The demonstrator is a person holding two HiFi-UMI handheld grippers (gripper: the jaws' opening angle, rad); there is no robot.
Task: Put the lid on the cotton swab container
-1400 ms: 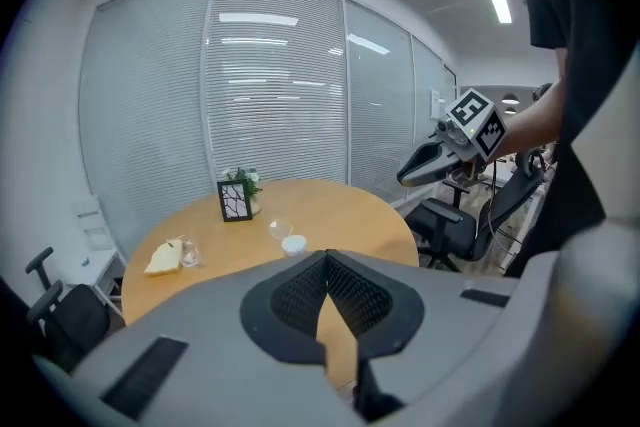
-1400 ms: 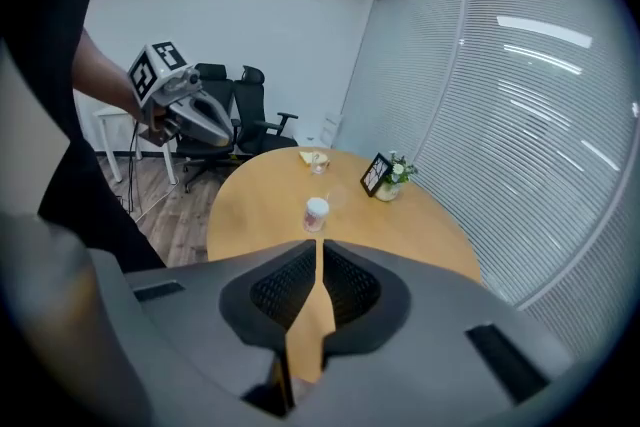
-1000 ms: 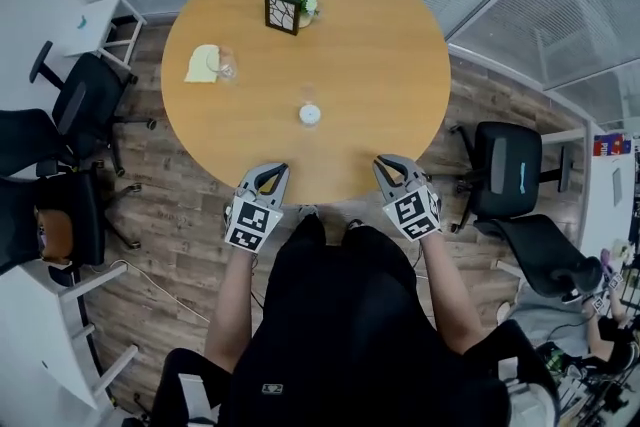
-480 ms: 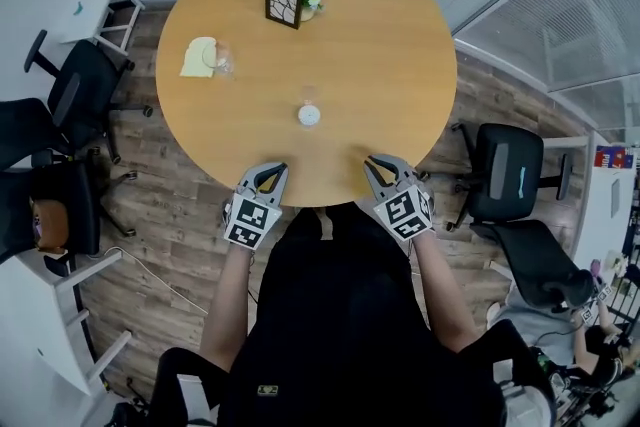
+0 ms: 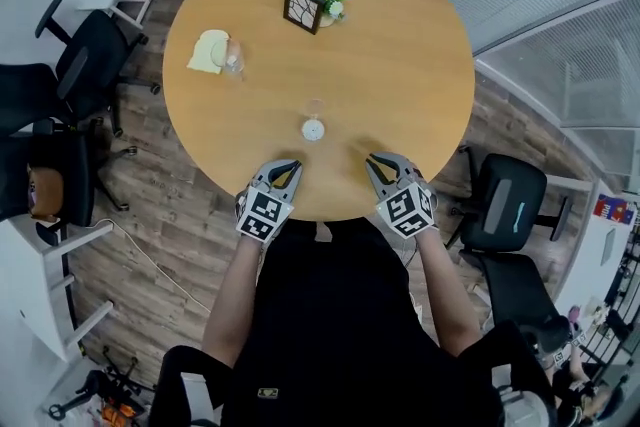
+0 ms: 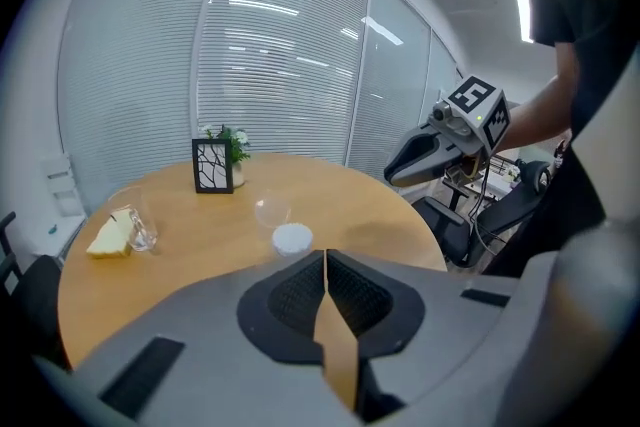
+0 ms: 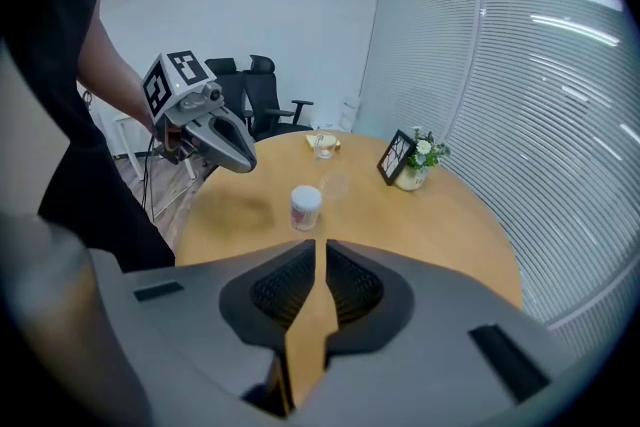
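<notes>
Head view: left gripper, right gripper fingers closed, empty; clear round plastic lid ahead, off white cylindrical container.

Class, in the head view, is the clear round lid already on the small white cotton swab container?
No, the clear round lid lies on the wooden table just beyond the small white cotton swab container.

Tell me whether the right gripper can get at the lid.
Likely yes: only bare table lies between the shut right gripper and the lid, which sits just beyond the container.
</notes>
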